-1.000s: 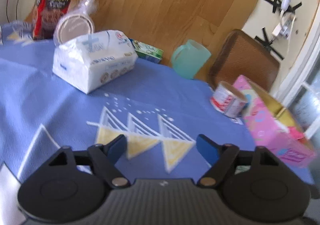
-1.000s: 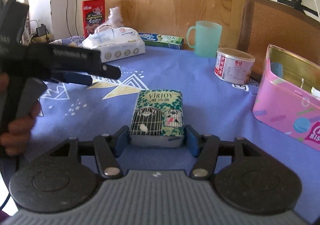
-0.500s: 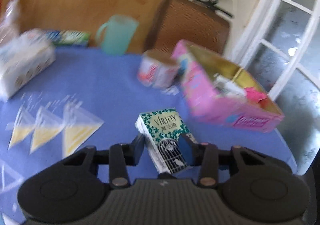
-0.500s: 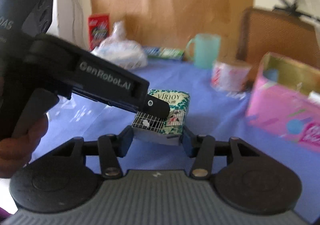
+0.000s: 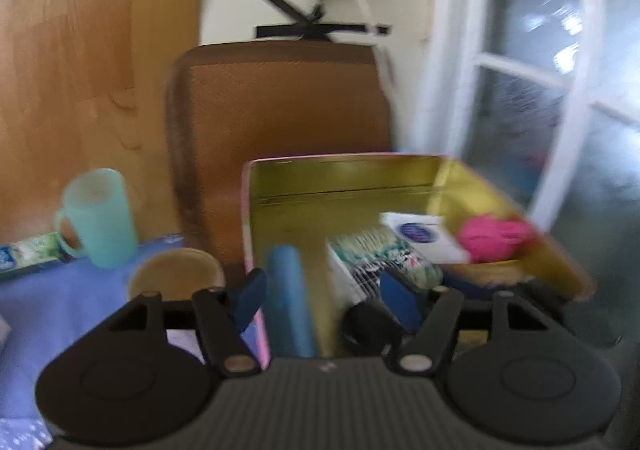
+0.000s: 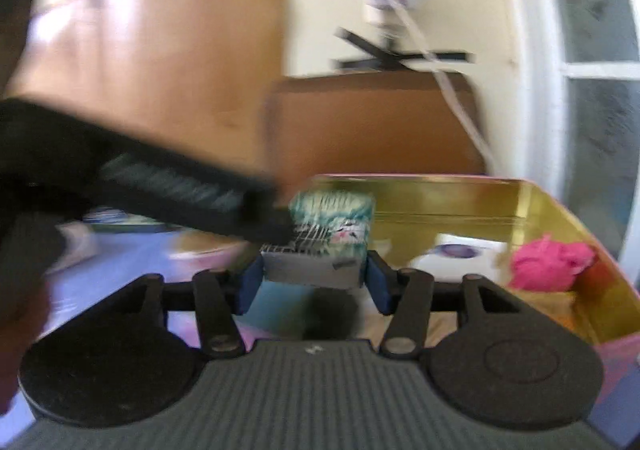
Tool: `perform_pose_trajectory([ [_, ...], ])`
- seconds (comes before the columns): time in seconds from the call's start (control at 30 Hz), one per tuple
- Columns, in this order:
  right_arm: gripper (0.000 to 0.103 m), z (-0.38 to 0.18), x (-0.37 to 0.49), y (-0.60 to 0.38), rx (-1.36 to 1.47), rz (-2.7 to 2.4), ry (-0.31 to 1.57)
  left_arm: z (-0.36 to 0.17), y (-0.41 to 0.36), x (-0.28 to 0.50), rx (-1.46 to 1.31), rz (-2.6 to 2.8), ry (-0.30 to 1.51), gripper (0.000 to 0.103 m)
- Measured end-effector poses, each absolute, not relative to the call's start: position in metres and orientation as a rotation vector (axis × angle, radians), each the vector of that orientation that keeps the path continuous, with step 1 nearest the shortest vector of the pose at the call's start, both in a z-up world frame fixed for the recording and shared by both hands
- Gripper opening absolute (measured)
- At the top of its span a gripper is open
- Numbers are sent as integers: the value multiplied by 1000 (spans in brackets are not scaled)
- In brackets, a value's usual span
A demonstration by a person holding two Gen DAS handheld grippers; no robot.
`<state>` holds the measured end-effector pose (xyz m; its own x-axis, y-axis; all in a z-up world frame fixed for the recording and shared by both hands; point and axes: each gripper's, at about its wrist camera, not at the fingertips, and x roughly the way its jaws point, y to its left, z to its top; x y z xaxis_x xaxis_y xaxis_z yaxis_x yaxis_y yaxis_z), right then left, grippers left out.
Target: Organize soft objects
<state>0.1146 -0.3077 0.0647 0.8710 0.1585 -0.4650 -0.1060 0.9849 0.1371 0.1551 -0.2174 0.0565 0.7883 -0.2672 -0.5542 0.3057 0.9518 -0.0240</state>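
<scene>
A green and white tissue pack (image 6: 328, 238) with a birdcage print sits between my right gripper's (image 6: 314, 284) blue pads, which are shut on it above the open pink tin box (image 6: 440, 189) with a gold inside. My left gripper (image 5: 326, 298) is open over the box's near left corner; the same pack (image 5: 380, 258) shows near its right pad (image 5: 400, 302), contact unclear. The left gripper's body crosses the right wrist view (image 6: 180, 185) and touches the pack's left side. The box holds a blue roll (image 5: 288, 298), a white pack (image 5: 420, 238) and a pink soft item (image 5: 492, 234).
A mint green mug (image 5: 100, 217), a round can (image 5: 176, 274) and a flat green box (image 5: 28, 254) stand on the blue tablecloth (image 5: 48, 306) left of the pink box. A brown chair back (image 5: 280, 121) is behind it. A window (image 5: 540, 89) is at the right.
Both grippers have moved with the tissue pack from the table to above the open pink box. The left gripper's jaws have opened wider, off the pack.
</scene>
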Motion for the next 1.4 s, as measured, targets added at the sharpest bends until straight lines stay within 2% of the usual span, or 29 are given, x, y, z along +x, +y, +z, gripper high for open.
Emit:
perform_pose_trajectory([
  [0.23,67,61,108,-333,193,91,479,55,-193,135,62,-254,595,66],
  [0.4,67,71,72,-329,236,100,449,56,-171,103,55,-215,569,73],
  [0.5,67,78,50,-318,236,106,438,56,-155,78,51,-176,545,84],
  [0.57,69,82,36,-312,245,116,434,55,-144,62,43,-155,535,95],
  [0.67,72,87,20,-304,295,130,446,53,-126,39,28,-128,525,103],
  [0.9,72,88,-10,-292,443,171,521,33,-99,-8,22,-95,587,103],
  [1.07,72,97,-29,-276,451,207,528,27,-84,-34,17,-56,585,103],
  [1.4,73,122,-69,-267,469,294,489,46,-88,-95,35,14,441,103],
])
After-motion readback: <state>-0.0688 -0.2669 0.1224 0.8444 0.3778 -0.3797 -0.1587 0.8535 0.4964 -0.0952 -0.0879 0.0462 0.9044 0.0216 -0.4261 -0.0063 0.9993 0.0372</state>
